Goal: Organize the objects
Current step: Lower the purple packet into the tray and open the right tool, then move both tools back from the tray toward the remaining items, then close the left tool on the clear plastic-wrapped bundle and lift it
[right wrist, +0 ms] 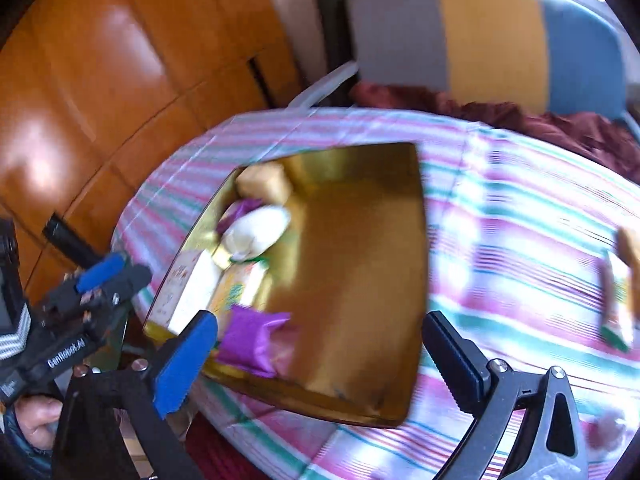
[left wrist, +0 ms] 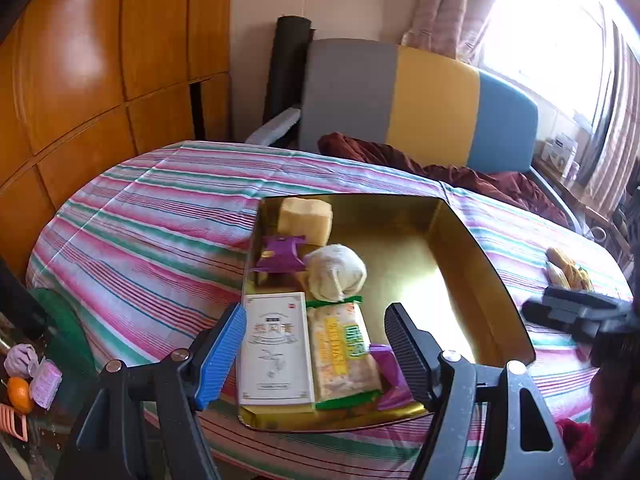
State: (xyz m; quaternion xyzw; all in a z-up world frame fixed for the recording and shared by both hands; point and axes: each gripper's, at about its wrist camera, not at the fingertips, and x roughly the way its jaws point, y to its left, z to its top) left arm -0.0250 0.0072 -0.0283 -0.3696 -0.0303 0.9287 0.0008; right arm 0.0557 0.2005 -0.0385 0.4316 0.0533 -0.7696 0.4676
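Observation:
A gold tray (left wrist: 472, 248) lies on the striped tablecloth. Along its left side sit a yellow block (left wrist: 306, 218), a purple packet (left wrist: 280, 254), a white wrapped ball (left wrist: 336, 272), a white box (left wrist: 276, 344), a green cracker packet (left wrist: 344, 352) and a second purple packet (left wrist: 394, 376). My left gripper (left wrist: 316, 320) hovers open over the tray's near end, gripping nothing. The right wrist view is blurred. There my right gripper (right wrist: 320, 320) stands wide open above the tray (right wrist: 360, 240), with a purple packet (right wrist: 252, 340) lying in the tray by its blue finger.
A yellow snack pack (left wrist: 568, 270) lies on the cloth right of the tray. A grey, yellow and blue chair (left wrist: 420, 96) with a maroon cloth stands behind the table. A wooden wardrobe (left wrist: 100, 60) fills the left. An orange (left wrist: 18, 394) and small items sit at lower left.

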